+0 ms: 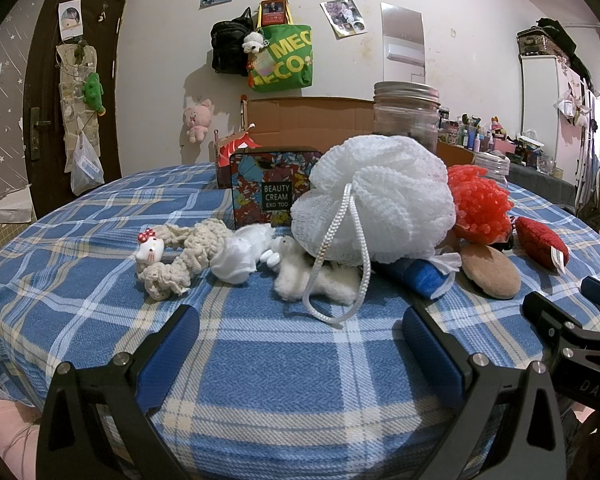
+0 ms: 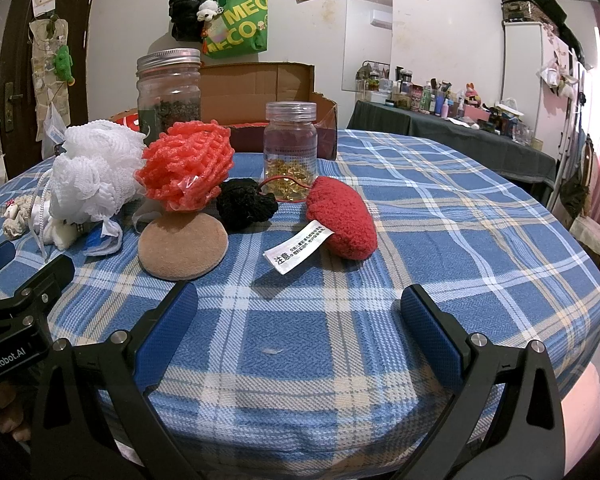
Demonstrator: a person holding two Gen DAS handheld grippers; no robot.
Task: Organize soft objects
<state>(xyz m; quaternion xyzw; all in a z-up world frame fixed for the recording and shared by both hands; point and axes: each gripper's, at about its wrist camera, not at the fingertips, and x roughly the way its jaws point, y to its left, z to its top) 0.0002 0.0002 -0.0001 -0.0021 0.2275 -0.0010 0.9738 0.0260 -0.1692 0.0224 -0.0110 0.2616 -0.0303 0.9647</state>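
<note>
Beside tan pad (image 2: 183,247), red pouch's (image 2: 342,224) tag leftward

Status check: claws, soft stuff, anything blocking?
Left claw and right claw open, empty. White bath pouf, red plush, tan puff untouched on bed. Two jars stand behind them.

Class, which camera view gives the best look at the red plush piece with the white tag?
The right wrist view: the red plush lies whole and unobstructed in the middle of the plaid cloth, its tag spread flat. The left wrist view only catches it small and distorted at the right edge, tag barely visible.
</note>
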